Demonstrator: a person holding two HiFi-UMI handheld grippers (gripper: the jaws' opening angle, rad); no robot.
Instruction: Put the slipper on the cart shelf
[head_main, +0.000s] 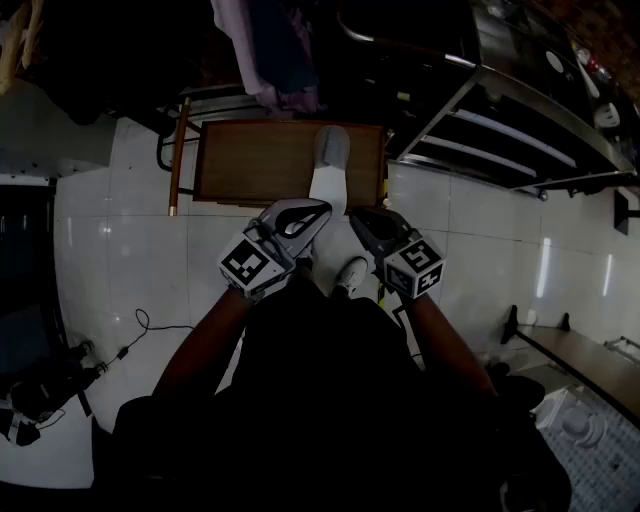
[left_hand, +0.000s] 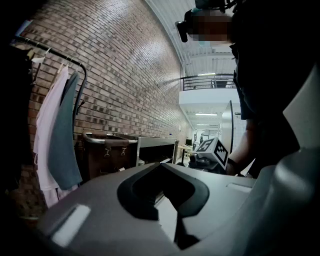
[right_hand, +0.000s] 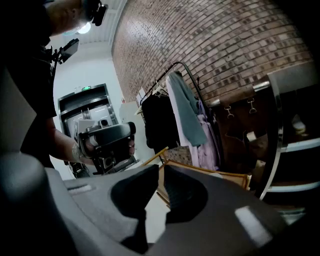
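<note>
A grey and white slipper (head_main: 330, 158) lies on the right part of the cart's brown wooden shelf (head_main: 260, 160), with its white end reaching over the near edge. My left gripper (head_main: 322, 208) hovers just in front of that edge, below the slipper, with its jaws shut and nothing between them (left_hand: 162, 167). My right gripper (head_main: 355, 215) is close beside it on the right, also shut and empty (right_hand: 160, 172). Neither one touches the slipper. The right gripper view shows the shelf's wooden rim (right_hand: 220, 175) past the jaws, and the slipper is hidden there.
A clothes rack with hanging garments (head_main: 270, 50) stands behind the cart. Metal shelving (head_main: 520, 120) runs along the right. A brown trunk (left_hand: 107, 155) sits against the brick wall. A cable (head_main: 140, 330) lies on the white tiled floor at left. My white shoe (head_main: 350, 275) is below the grippers.
</note>
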